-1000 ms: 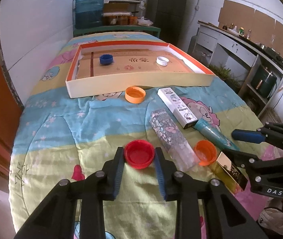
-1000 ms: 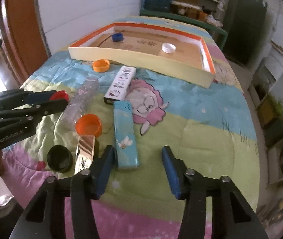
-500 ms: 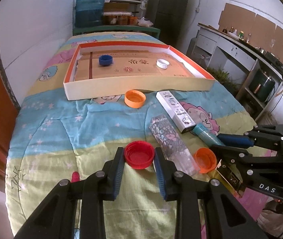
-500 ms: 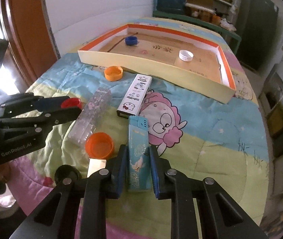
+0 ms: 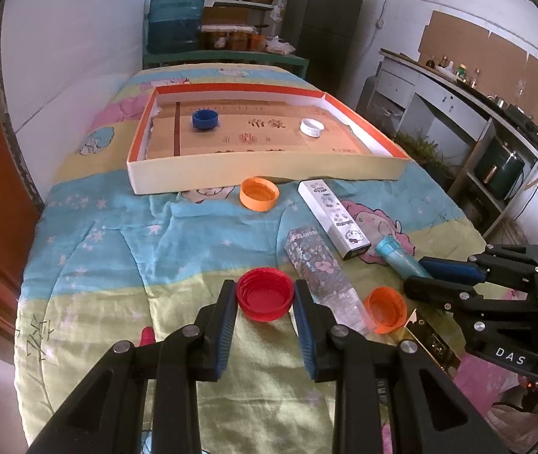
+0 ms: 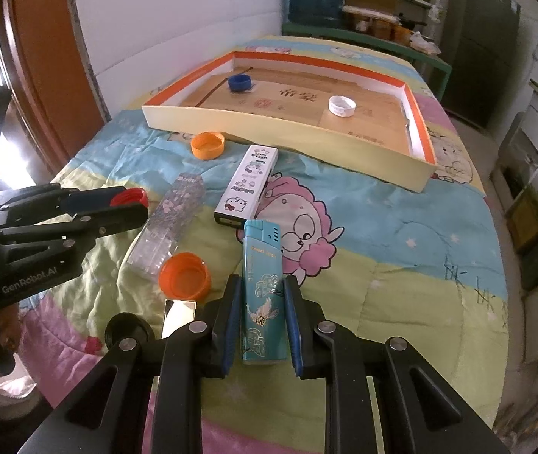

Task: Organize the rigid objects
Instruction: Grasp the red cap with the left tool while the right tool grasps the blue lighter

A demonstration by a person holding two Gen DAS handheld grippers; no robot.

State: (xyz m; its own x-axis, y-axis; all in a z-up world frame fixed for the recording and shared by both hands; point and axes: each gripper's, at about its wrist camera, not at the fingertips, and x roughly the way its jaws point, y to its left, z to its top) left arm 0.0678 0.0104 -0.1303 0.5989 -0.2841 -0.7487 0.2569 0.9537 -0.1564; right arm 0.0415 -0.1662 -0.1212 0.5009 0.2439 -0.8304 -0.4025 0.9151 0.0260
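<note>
Red bottle cap [image 5: 265,300] sits pinched between the left claw [image 5: 265,302], low over a cartoon-print quilt [image 5: 125,249]. Just right, the right claw [image 6: 263,317] is clamped on a teal lighter [image 6: 261,295]. Beyond, a shallow orange-rimmed box [image 5: 269,179] holds blue [image 5: 205,119] and white caps [image 5: 312,128].

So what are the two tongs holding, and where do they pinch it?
The left tongs pinch the red cap by its rim, either side. The right tongs pinch the teal lighter by its long sides, at the lower body.
</note>
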